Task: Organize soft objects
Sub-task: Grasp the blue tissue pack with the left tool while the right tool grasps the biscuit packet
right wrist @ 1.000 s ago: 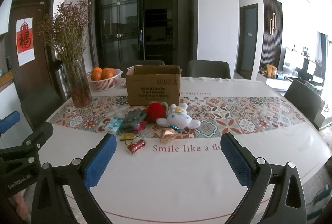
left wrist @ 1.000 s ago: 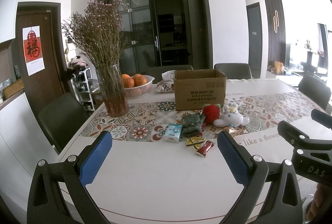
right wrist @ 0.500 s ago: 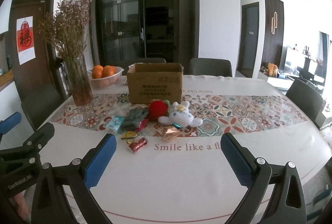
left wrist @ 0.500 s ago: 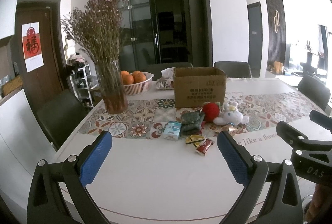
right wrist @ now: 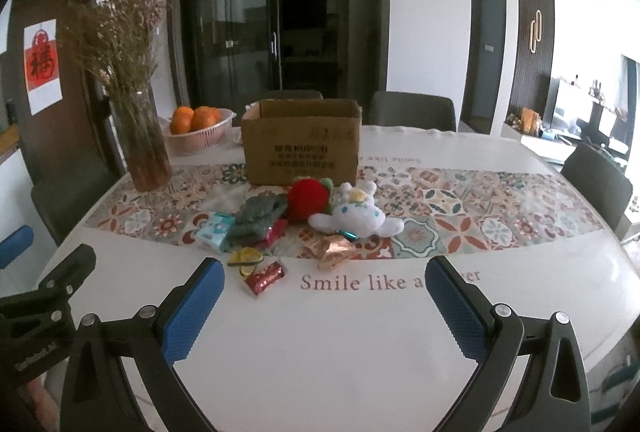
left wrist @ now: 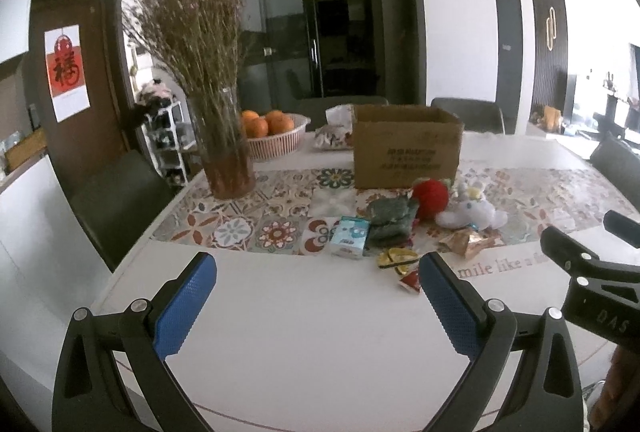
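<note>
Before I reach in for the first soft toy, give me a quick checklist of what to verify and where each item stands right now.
1. Right gripper open and holding nothing: ok.
2. Left gripper open and holding nothing: ok.
3. Cardboard box open at the top and upright: ok. Room inside it: cannot tell, the inside is hidden.
4. White plush bunny free to grasp, nothing lying on it: ok.
5. Red plush ball clear of neighbours: not ok, it sits against the box front and beside the bunny.
6. Snack wrappers out of the approach path: not ok, they lie between the grippers and the toys.
</note>
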Motion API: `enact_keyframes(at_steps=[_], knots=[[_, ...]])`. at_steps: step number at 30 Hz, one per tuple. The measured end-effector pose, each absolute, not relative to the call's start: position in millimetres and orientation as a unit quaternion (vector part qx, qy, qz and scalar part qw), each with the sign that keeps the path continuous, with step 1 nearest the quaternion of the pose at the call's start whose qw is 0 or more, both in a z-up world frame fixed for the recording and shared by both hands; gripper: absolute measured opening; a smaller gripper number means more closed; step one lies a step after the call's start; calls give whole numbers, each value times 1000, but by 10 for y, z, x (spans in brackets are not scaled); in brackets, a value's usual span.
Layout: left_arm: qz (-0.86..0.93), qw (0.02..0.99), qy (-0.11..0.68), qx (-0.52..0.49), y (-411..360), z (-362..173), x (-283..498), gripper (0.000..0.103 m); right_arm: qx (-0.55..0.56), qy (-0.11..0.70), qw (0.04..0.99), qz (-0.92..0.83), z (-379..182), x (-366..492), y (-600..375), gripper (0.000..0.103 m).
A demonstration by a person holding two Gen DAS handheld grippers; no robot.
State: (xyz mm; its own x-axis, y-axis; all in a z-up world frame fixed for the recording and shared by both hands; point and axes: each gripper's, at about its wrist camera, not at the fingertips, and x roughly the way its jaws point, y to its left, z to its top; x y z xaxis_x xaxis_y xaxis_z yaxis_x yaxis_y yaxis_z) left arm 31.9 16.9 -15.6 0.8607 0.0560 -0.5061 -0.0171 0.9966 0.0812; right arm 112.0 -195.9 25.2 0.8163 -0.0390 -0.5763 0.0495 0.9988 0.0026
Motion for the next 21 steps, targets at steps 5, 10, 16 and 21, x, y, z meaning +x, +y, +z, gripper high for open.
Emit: enact_keyframes(at_steps=[5, 10, 16, 21], knots=[[11, 955, 295, 32, 212, -281, 622, 103, 12, 332, 943, -22, 116, 1460, -1953, 102], [-24, 938, 345, 22, 242, -440, 1007, 102, 14, 378, 925, -24, -54, 1853, -1970, 102], [-43, 918, 391, 39, 192, -655, 1497, 101, 21, 434, 900, -25, -297, 2324, -1998, 102], [-68, 899, 428, 56, 136, -796, 1897, 101, 45, 488, 872, -5, -529, 2663, -2034, 102]])
